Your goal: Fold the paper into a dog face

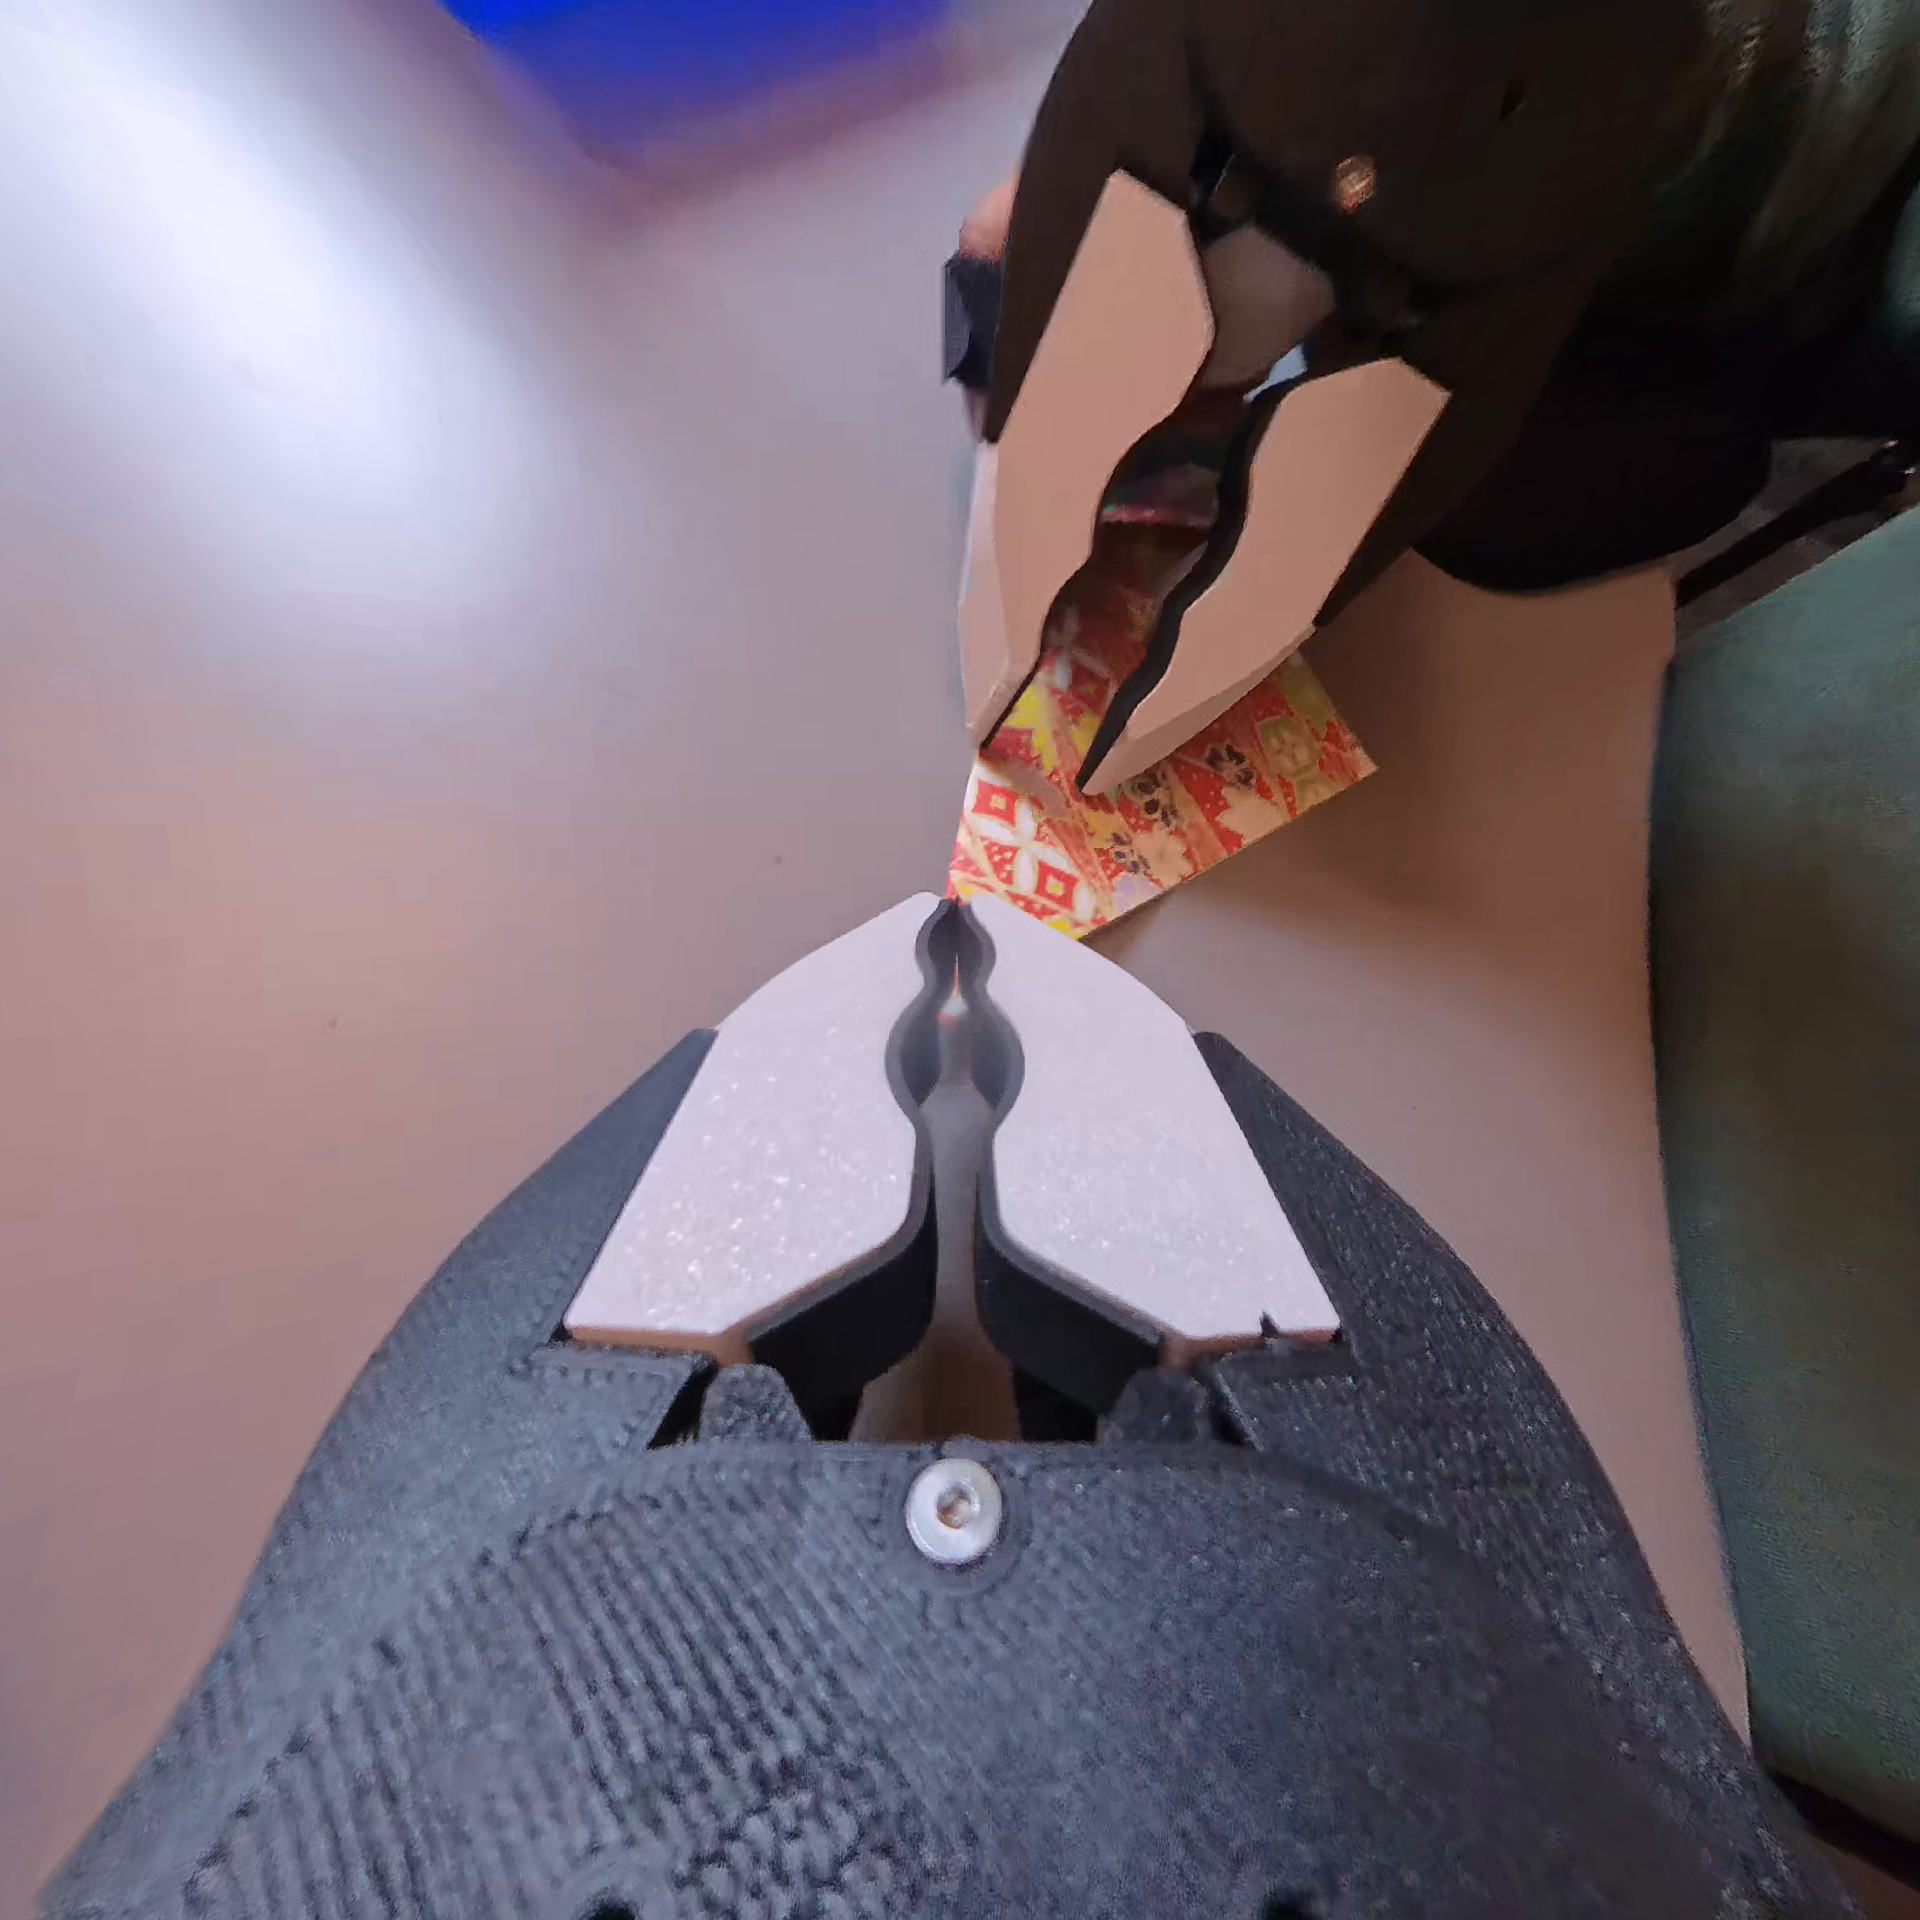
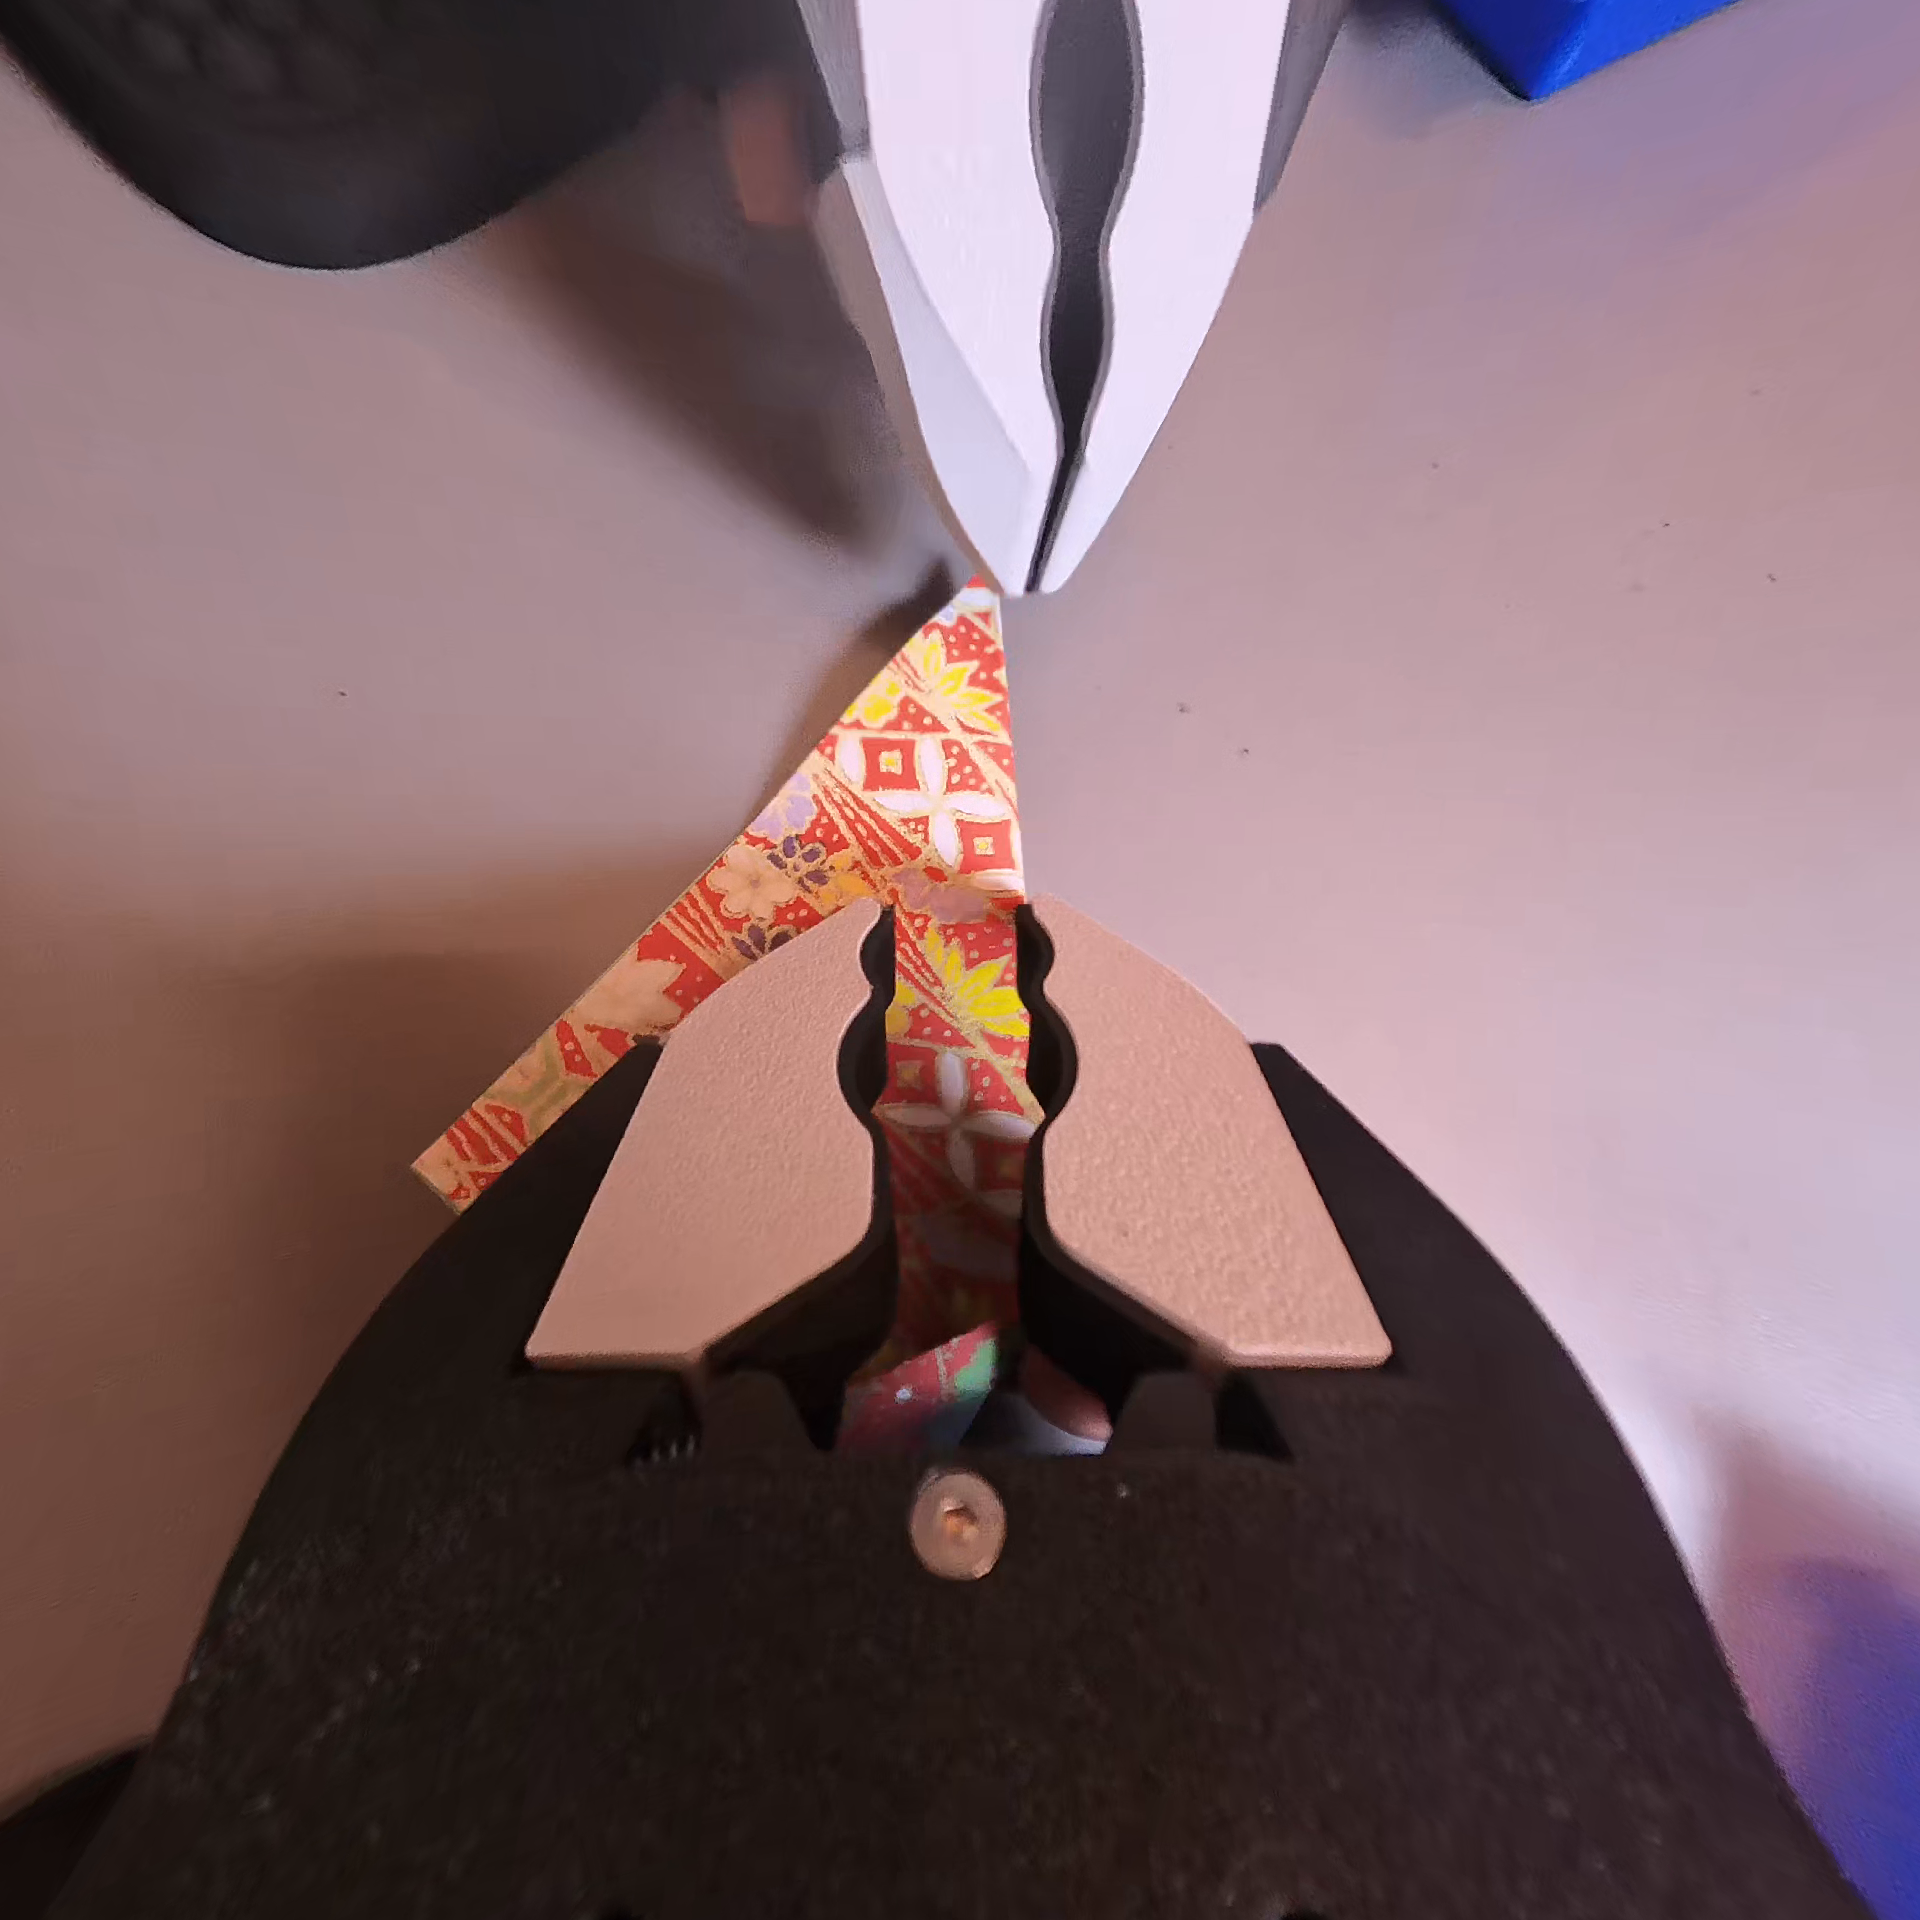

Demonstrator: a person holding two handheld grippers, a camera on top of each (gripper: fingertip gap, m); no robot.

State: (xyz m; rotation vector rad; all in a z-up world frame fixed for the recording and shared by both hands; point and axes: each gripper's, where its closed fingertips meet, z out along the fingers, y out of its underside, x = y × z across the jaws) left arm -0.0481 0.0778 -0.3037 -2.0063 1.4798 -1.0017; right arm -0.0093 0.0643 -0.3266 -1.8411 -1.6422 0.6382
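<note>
Right claw (image 2: 958,914) straddles paper (image 2: 914,790); left claw (image 2: 1029,582) pinched at its corner

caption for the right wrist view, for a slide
Right gripper open over patterned origami paper; shut left gripper at its tip.

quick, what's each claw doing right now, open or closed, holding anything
Left claw: closed, tips at the patterned paper's corner, grip unclear.
Right claw: open over the paper, holding nothing.
</note>
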